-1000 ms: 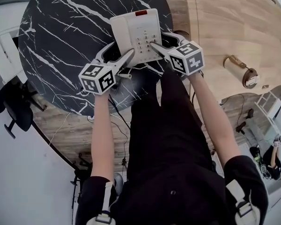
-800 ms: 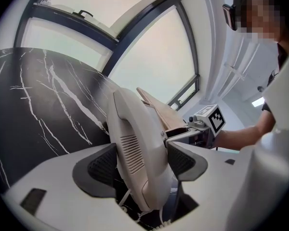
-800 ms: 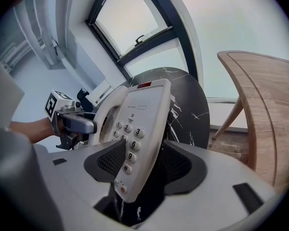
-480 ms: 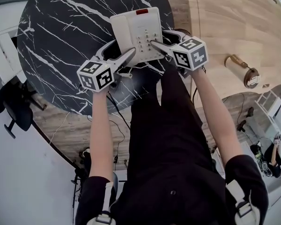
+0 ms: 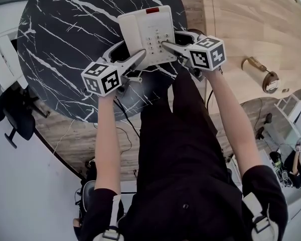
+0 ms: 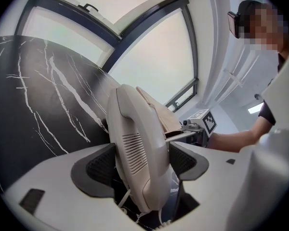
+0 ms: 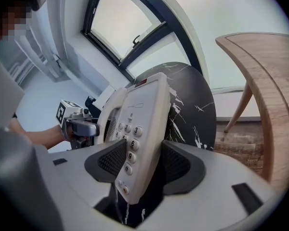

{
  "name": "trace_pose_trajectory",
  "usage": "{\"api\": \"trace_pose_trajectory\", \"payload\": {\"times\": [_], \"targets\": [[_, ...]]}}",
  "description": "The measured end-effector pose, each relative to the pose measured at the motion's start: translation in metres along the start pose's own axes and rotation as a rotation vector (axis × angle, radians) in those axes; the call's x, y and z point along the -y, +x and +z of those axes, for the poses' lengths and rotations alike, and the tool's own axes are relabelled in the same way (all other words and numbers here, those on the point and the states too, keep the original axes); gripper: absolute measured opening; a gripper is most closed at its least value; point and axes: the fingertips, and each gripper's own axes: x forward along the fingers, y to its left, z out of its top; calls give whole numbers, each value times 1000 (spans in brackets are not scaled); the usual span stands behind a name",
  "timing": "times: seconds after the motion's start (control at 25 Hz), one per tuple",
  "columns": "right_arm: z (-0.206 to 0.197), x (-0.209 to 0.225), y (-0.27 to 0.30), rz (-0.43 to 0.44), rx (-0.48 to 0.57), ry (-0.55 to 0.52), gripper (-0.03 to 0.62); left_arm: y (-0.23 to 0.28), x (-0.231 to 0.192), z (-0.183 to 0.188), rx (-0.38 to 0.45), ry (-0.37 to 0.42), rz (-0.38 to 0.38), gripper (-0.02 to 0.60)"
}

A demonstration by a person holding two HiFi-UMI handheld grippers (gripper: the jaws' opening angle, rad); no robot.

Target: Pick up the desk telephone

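**Two-handed approach to the desk telephone** (image 5: 145, 34). The telephone lay flat on the black marble table (image 5: 55, 49), near the edge closest to the person, and to all appearance had not yet been lifted.

The set was broad and carried a loose handset (image 6: 139, 148), so it was addressed from both flanks at once. The left gripper (image 5: 132, 49) straddled the handset side and the right gripper (image 5: 171, 39) the keypad (image 7: 130, 148) side. This placement would probably let one lift take receiver and base together.

The left jaws stood at their widest and had just been opening. The handset sat between the pads (image 6: 103, 165), with no squeeze evident. The right jaws were also wide but had just been closing slightly. The keypad edge of the casing stood between them, with the pads close beside it, and no firm press could be made out.

Both grippers sloped downward from the near side, presumably so that one jaw could pass over the top face and the other round the flank. A lift begun before both sides were clamped would likely tip the base or unseat the handset
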Motion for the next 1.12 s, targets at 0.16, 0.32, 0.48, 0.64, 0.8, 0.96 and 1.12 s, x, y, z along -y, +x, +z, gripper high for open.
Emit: {"api": "trace_pose_trajectory", "payload": {"times": [0.16, 0.32, 0.48, 0.64, 0.8, 0.96, 1.12], "targets": [[0, -1, -1, 3, 20, 9, 242, -1, 1, 0, 6, 6, 3, 359], [0, -2, -2, -1, 25, 12, 235, -1, 1, 0, 11, 10, 22, 356], [0, -2, -3, -27, 49, 27, 227, -2, 2, 0, 18, 3, 34, 348], [0, -2, -4, -54, 70, 30, 221, -2, 1, 1, 41, -7, 38, 341], [0, -3, -5, -83, 69, 20, 218, -3, 2, 0, 45, -12, 53, 336], [1, -7, -6, -105, 71, 15, 215, -6, 6, 1, 51, -1, 81, 331], [-2, -15, -14, -99, 96, 27, 213, -14, 15, 3, 68, -6, 92, 330]]}}
